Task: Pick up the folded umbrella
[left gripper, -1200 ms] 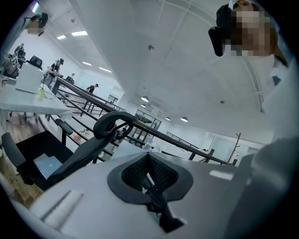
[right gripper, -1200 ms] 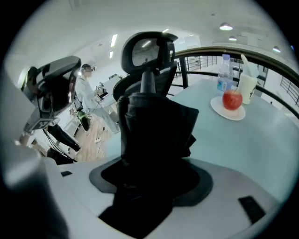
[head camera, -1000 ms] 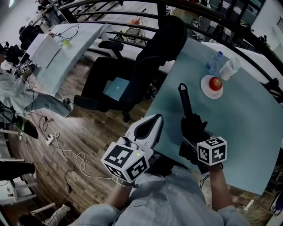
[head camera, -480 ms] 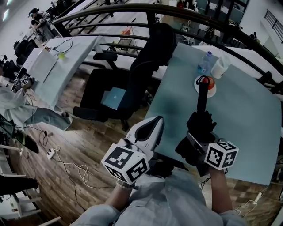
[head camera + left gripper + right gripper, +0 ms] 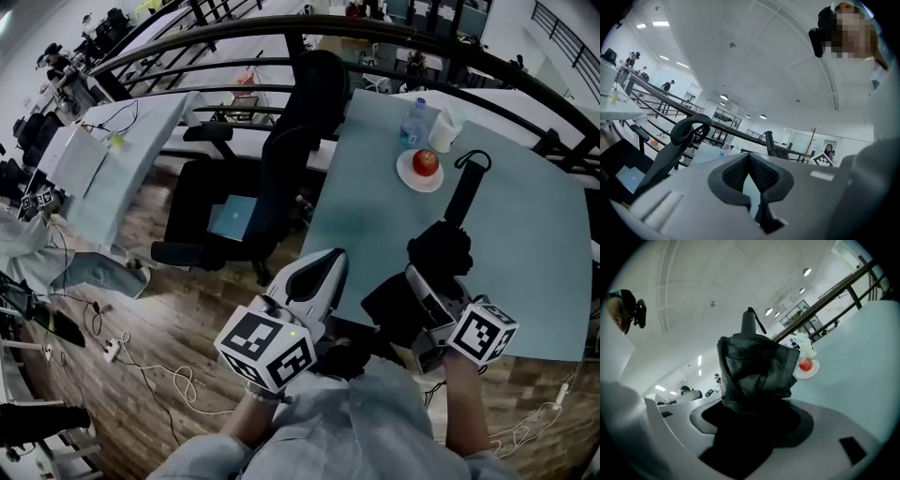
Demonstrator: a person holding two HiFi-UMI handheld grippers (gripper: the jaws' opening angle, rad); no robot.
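The folded black umbrella (image 5: 442, 246) is held up above the pale table (image 5: 534, 253), its strapped handle (image 5: 469, 173) pointing up and away to the right. My right gripper (image 5: 427, 292) is shut on the umbrella's bunched fabric. In the right gripper view the umbrella (image 5: 757, 371) fills the space between the jaws, and my right gripper (image 5: 754, 405) is mostly hidden under it. My left gripper (image 5: 319, 267) hangs at the table's near left corner, shut and holding nothing; the left gripper view shows my left gripper (image 5: 750, 157) with its pads together.
A white plate (image 5: 409, 174) with a red apple (image 5: 425, 162) lies at the table's far side, next to a water bottle (image 5: 412, 120) and a white cup (image 5: 447, 127). A black office chair (image 5: 281, 159) stands left of the table. A dark railing (image 5: 375, 33) curves behind.
The right gripper has lifted the umbrella off the table and swung it right; its handle now leans right, past the apple plate. The left gripper has stayed put.
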